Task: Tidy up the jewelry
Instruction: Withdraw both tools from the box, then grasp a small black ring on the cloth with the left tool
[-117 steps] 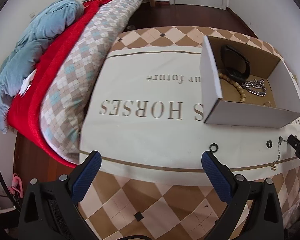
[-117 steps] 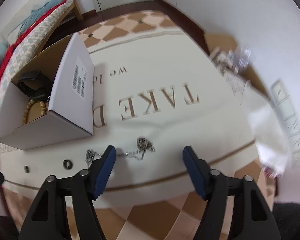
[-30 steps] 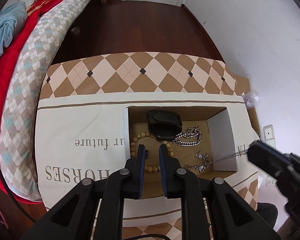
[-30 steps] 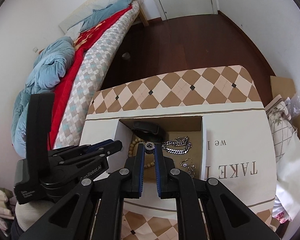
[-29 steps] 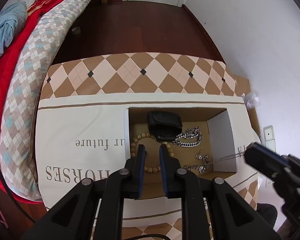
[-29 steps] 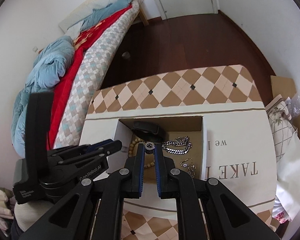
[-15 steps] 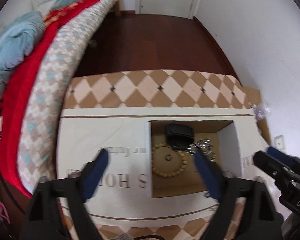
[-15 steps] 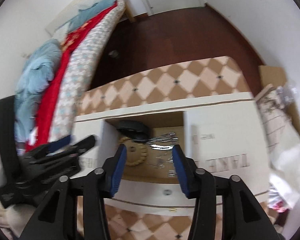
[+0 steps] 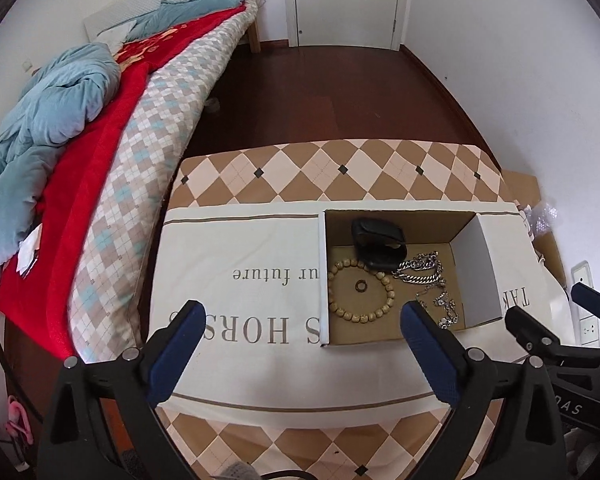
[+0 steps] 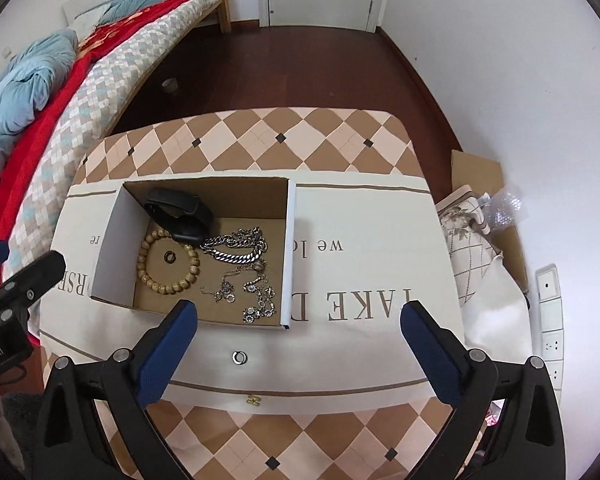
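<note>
Both grippers have drawn back and up from the cardboard box (image 10: 290,248) since a second ago, their fingers now spread wide and holding nothing, left gripper (image 9: 302,334) and right gripper (image 10: 298,334) alike. Inside the box lie the black band (image 10: 180,210), bead bracelet (image 10: 168,262), chains (image 10: 240,252) and a small dark ring (image 10: 169,257). Sorting looks nearly done: a silver ring (image 10: 239,357) and gold clasp (image 10: 254,399) lie outside on the cloth (image 10: 380,280). Next, probably, the right gripper should descend and pinch that ring.
</note>
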Tool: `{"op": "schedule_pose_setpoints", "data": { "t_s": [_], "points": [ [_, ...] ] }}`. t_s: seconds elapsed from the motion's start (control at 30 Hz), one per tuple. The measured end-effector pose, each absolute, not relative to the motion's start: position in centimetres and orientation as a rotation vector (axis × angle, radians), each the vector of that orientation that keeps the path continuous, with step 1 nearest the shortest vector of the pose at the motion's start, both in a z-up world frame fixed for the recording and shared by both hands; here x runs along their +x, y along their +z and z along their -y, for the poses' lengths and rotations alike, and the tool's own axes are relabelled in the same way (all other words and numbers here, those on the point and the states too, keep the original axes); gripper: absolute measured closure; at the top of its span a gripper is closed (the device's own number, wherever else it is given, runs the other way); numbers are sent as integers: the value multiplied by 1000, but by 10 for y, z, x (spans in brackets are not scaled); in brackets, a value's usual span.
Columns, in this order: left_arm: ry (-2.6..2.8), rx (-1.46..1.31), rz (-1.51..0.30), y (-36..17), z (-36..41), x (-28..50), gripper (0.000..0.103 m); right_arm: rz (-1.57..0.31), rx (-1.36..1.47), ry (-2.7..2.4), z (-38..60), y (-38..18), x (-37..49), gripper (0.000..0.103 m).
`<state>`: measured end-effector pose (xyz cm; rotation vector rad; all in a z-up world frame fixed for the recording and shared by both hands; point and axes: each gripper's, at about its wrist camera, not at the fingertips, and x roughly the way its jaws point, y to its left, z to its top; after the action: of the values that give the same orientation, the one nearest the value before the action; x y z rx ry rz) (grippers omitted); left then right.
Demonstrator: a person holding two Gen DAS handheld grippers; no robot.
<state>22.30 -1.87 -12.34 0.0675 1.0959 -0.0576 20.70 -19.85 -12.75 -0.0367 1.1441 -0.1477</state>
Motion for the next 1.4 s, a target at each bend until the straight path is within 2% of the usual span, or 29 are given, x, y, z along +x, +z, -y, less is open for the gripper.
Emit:
{"op": "schedule_pose_setpoints", "data": {
  "t_s": [0.9,1.23,1.4],
  "points": [
    [-25,52,-881,-36,-3,123,1,-884,-41,-170,181,-19,107,0],
    [-10,51,-825,-13,-6,98,1,-848,-26,-152,174,-2,81,0],
    [22,54,-823,-22,-6,97,1,-850,52,-110,184,-8,75,0]
  ]
}}
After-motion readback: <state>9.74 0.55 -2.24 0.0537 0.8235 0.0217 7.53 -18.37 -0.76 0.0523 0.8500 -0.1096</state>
